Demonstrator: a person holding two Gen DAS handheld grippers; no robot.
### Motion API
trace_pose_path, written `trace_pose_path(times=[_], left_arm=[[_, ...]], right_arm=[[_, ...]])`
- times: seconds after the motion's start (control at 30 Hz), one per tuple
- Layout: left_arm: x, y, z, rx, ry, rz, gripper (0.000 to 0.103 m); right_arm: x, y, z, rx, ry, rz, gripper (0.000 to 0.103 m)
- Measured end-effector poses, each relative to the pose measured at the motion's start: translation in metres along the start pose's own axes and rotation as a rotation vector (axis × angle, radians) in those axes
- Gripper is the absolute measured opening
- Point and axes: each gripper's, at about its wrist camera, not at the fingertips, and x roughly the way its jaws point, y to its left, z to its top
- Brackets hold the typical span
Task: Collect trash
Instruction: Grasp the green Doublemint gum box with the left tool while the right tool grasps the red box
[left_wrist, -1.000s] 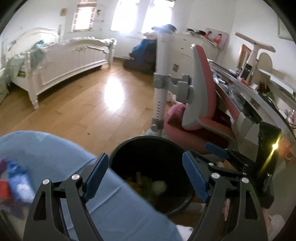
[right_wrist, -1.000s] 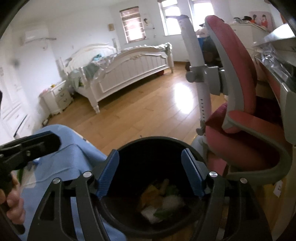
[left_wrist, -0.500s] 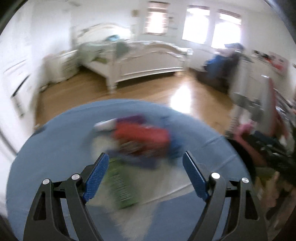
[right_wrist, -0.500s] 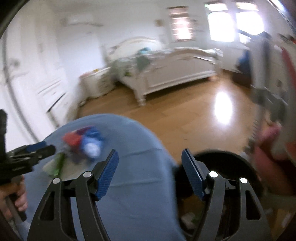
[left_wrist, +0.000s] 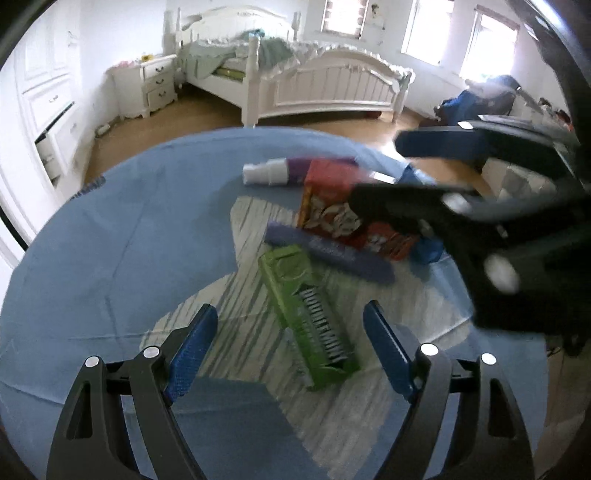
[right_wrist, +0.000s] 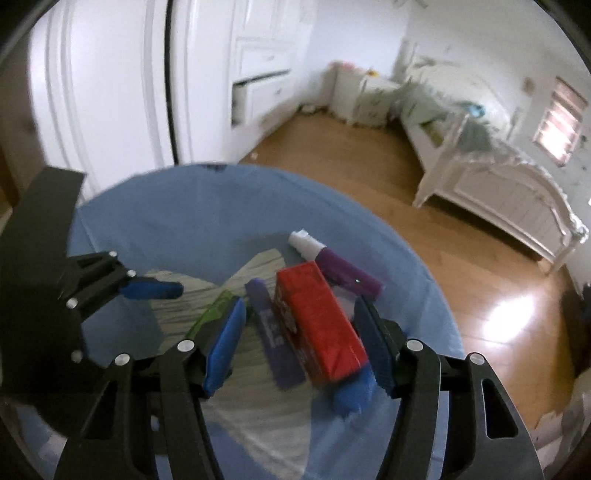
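Right gripper (right_wrist: 299, 332) over round blue-clothed table (right_wrist: 155, 221), jaws closing around red rectangular carton (right_wrist: 317, 325), pads not yet pressing. Left gripper (left_wrist: 291, 350) spread apart above green flat box (left_wrist: 306, 310), no contact. Purple packet (right_wrist: 271, 332) partly hidden beneath carton; blue wrapper (right_wrist: 351, 395) blurred.

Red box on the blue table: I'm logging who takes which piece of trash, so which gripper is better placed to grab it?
Right. The right gripper already straddles the red box, jaws closing; the left gripper frames the green box.
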Motion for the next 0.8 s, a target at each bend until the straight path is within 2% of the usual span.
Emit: trace_pose_path(times=[0.1, 0.13, 0.17, 0.23, 0.27, 0.33, 0.4, 0.57, 0.67, 0.7, 0.8], left_arm=[[0.000, 0.007, 0.000, 0.018, -0.011, -0.003, 0.071], [-0.001, 0.010, -0.001, 0.016, -0.013, -0.003, 0.063], [-0.003, 0.013, -0.002, 0.018, -0.015, 0.000, 0.058], [-0.004, 0.023, -0.001, 0.015, -0.018, 0.002, 0.036], [-0.004, 0.028, 0.000, 0.015, -0.018, 0.000, 0.032], [-0.005, 0.036, 0.001, 0.006, -0.020, -0.039, 0.031], [-0.007, 0.042, 0.000, 0.003, -0.027, -0.029, 0.031], [-0.030, 0.047, -0.001, -0.031, -0.091, -0.087, 0.031], [-0.046, 0.036, 0.005, -0.013, -0.127, -0.135, 0.031], [-0.051, 0.028, 0.009, 0.001, -0.139, -0.151, 0.031], [-0.062, 0.003, 0.022, 0.051, -0.169, -0.216, 0.031]], right_arm=[[0.023, -0.005, 0.001, 0.000, 0.088, 0.008, 0.062], [0.030, -0.007, 0.000, 0.010, 0.115, 0.013, 0.059], [0.035, -0.006, -0.001, 0.015, 0.121, 0.013, 0.052], [0.033, -0.006, -0.003, 0.053, 0.103, 0.035, 0.032], [0.030, -0.007, -0.004, 0.072, 0.085, 0.044, 0.032], [0.016, -0.008, -0.007, 0.130, 0.022, 0.050, 0.032], [0.001, -0.011, -0.013, 0.188, -0.036, 0.061, 0.032], [-0.064, -0.026, -0.034, 0.389, -0.249, 0.079, 0.032], [-0.103, -0.035, -0.057, 0.493, -0.357, 0.029, 0.032], [-0.117, -0.038, -0.070, 0.527, -0.393, -0.011, 0.032], [-0.142, -0.047, -0.104, 0.599, -0.437, -0.116, 0.032]])
